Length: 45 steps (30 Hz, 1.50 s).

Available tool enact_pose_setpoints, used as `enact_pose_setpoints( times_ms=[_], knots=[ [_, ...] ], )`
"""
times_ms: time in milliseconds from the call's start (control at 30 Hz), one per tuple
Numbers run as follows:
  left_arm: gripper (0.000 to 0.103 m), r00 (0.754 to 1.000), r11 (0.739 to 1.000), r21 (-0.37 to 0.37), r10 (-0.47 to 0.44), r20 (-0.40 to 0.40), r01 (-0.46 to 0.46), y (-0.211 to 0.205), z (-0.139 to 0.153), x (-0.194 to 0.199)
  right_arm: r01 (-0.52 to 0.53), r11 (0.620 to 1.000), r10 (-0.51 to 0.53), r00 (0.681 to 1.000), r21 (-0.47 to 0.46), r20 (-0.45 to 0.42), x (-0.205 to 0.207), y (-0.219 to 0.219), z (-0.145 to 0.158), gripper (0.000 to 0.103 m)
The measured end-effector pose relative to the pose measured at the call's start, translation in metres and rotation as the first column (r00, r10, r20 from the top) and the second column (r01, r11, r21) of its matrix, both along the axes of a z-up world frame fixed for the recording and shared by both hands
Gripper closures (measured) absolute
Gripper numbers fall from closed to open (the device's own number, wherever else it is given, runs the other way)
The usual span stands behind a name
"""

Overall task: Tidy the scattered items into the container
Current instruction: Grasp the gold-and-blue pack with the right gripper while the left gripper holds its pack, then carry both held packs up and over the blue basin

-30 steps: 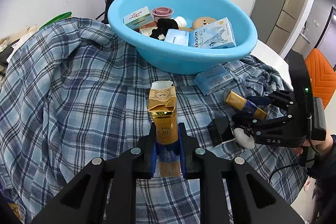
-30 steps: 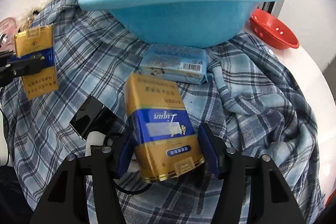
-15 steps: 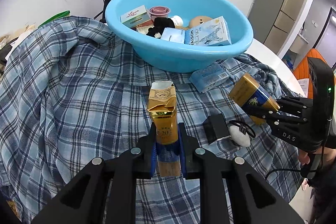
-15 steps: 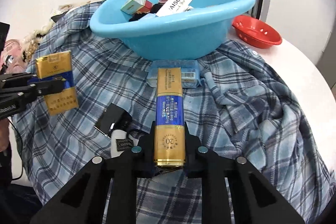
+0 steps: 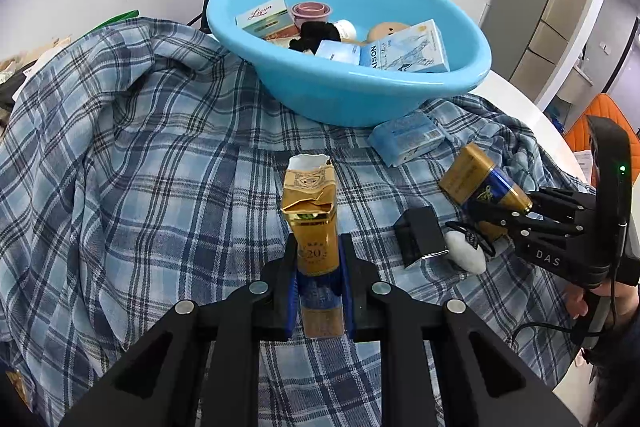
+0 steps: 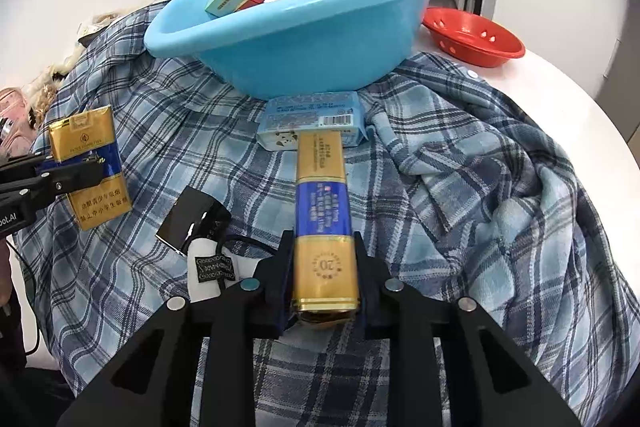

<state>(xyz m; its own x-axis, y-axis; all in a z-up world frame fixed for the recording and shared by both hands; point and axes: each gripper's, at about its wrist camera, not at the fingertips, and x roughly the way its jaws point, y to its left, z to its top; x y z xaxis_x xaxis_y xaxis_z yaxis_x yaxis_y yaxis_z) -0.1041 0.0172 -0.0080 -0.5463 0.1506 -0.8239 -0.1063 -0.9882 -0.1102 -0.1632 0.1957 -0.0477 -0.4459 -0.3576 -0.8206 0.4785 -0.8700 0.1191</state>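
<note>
A light blue basin [image 5: 360, 95] [image 6: 320, 39] stands on a blue plaid cloth and holds several boxes and small items. My left gripper [image 5: 318, 283] is shut on an opened gold and blue cigarette pack [image 5: 312, 219], held above the cloth; it also shows in the right wrist view [image 6: 90, 163]. My right gripper [image 6: 322, 283] is shut on a second gold and blue cigarette pack [image 6: 322, 203], seen in the left wrist view [image 5: 480, 183]. A blue tissue packet [image 5: 408, 137] [image 6: 312, 121] lies against the basin's base.
A black box [image 5: 420, 237] [image 6: 192, 223] and a white pouch with a black cord [image 5: 466, 253] [image 6: 208, 269] lie on the plaid cloth [image 5: 120, 147]. A red colander [image 6: 474, 37] sits on the white table right of the basin. A bicycle and a door stand behind.
My right gripper has closed on the second pack, lifted it off the cloth and turned it edge-on. My left gripper has kept its pack and drawn a little nearer the basin.
</note>
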Motion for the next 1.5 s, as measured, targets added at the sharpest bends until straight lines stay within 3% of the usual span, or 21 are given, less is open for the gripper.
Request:
enact_pose_setpoints(
  times_ms=[33, 300, 467, 600, 1033, 1200, 1400, 1500],
  knots=[
    [0.085, 1.000, 1.000, 0.001, 0.002, 0.000, -0.002, 0.000, -0.001, 0.000, 0.009, 1.000, -0.009, 1.000, -0.003, -0.007, 0.001, 0.001, 0.001, 0.085],
    [0.085, 1.000, 1.000, -0.003, 0.014, -0.012, -0.014, 0.002, -0.003, 0.003, 0.070, 0.997, -0.071, 0.996, -0.014, -0.058, 0.017, 0.003, 0.019, 0.086],
    [0.085, 1.000, 1.000, 0.003, 0.022, -0.015, -0.022, 0.002, -0.004, 0.006, 0.091, 0.994, -0.082, 0.989, 0.064, -0.123, 0.030, -0.006, 0.029, 0.086],
    [0.085, 0.999, 1.000, 0.012, 0.027, -0.022, -0.027, 0.002, 0.000, 0.006, 0.086, 0.996, -0.080, 0.987, 0.032, -0.137, 0.035, -0.008, 0.040, 0.086],
    [0.085, 0.979, 0.999, -0.009, 0.036, -0.199, -0.039, 0.000, 0.072, 0.010, 0.104, 0.989, -0.135, 0.928, -0.109, -0.346, 0.059, -0.005, 0.128, 0.086],
    [0.085, 0.944, 0.998, -0.017, 0.059, -0.325, -0.068, 0.000, 0.104, 0.025, 0.095, 0.982, -0.162, 0.866, -0.162, -0.474, 0.083, -0.005, 0.166, 0.086],
    [0.085, 0.871, 0.993, -0.005, 0.103, -0.481, -0.121, -0.006, 0.134, 0.054, 0.088, 0.977, -0.192, 0.758, -0.193, -0.623, 0.121, -0.005, 0.192, 0.086],
    [0.085, 0.831, 0.990, -0.014, 0.109, -0.546, -0.139, -0.007, 0.143, 0.071, 0.086, 0.980, -0.184, 0.730, -0.179, -0.658, 0.136, -0.008, 0.196, 0.086]
  ],
)
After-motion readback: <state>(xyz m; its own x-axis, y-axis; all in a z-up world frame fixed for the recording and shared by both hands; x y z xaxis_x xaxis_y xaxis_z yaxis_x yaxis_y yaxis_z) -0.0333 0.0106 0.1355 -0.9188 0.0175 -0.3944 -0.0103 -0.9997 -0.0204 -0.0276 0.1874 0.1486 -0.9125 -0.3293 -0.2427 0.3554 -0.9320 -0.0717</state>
